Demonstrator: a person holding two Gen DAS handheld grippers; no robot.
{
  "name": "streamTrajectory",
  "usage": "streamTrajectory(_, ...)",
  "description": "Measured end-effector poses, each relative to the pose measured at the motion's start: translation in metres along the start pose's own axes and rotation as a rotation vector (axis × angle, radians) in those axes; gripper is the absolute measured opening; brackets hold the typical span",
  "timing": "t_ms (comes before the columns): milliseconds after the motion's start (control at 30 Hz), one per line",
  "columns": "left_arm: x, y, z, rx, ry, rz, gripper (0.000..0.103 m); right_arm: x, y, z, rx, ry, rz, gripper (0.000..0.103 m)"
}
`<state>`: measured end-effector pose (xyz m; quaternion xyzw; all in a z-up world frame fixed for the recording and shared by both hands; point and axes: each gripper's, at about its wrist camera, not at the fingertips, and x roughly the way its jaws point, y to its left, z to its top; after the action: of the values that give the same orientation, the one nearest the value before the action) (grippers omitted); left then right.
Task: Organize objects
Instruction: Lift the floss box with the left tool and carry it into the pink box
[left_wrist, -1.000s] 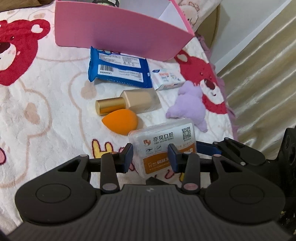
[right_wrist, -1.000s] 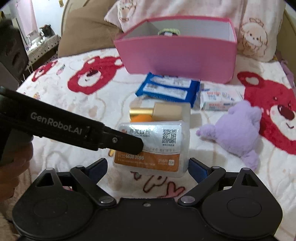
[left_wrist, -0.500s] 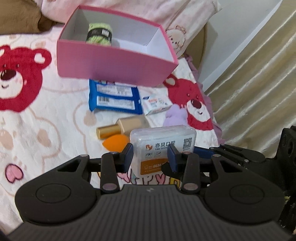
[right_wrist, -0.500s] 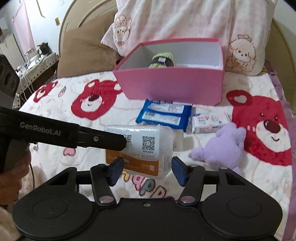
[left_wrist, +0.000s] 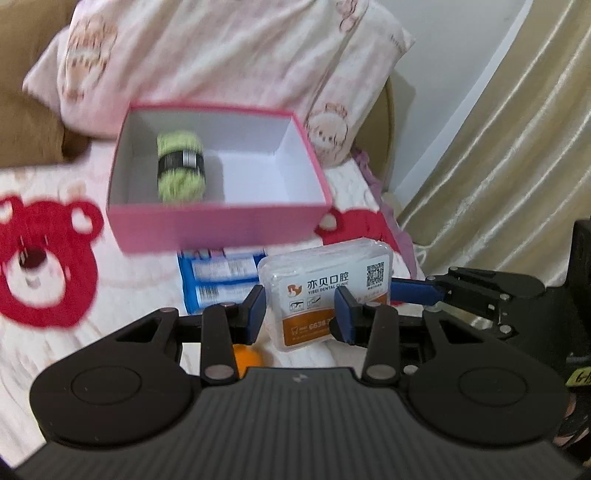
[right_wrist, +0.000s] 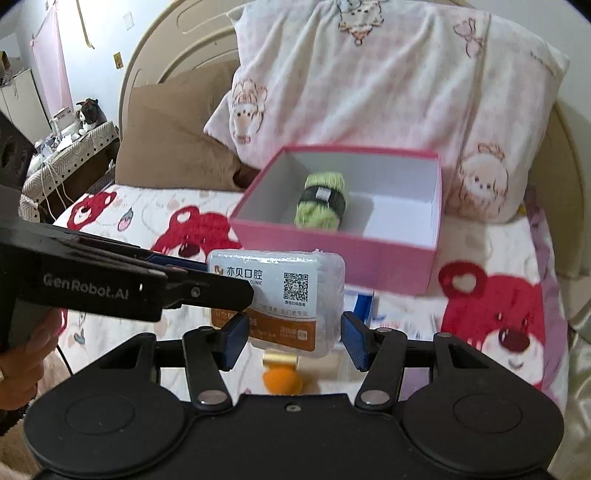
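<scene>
Left wrist view: left gripper (left_wrist: 300, 310) is clamped on the clear dental floss box (left_wrist: 325, 291), blue pads on its two short sides, box off the bed and tilted slightly. Right gripper (left_wrist: 417, 291) comes in from the right, one blue finger touching the box's right end.

Right wrist view: right gripper (right_wrist: 293, 339) has just been closing, with the floss box (right_wrist: 277, 295) between its jaws. Left pad sits at the box's lower left corner, right pad just beside its right edge; contact on that side is hard to confirm, a thin gap seems to show. Left gripper (right_wrist: 236, 291) enters from the left and pinches the box's left end. A hand (right_wrist: 22, 365) holds that tool at the left frame edge.

Ahead of both grippers: open pink box (left_wrist: 221, 229) on the bear-print blanket (left_wrist: 48, 258), with a green yarn ball (left_wrist: 181, 166) with a dark band inside, toward its left side. Rest of the pink box is bare white floor.

Below the held box, on the blanket: blue wipes pack (left_wrist: 218, 280) between gripper and pink box, orange sponge (right_wrist: 282, 380) and gold-capped bottle (right_wrist: 279, 358) right under the right gripper's jaws.

Behind the pink box: pink pillow (right_wrist: 369, 92) and brown cushion (right_wrist: 173, 136). Beige curtain (left_wrist: 498, 166) to the right of the left gripper.
</scene>
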<state>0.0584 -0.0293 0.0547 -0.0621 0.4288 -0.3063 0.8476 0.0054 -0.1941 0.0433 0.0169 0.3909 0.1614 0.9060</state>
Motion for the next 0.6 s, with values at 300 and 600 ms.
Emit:
streamTrajectory(300,0.008,0.019,0.073,-0.040,-0.042,0.007,0.040,0.022,-0.003,0.084,-0.036,0.045,-0.032,0.060)
streamTrajectory(600,0.058,0.048,0.136,-0.059,-0.047,0.051,0.042,0.083,-0.026,0.128,0.008,0.110,-0.043,0.060)
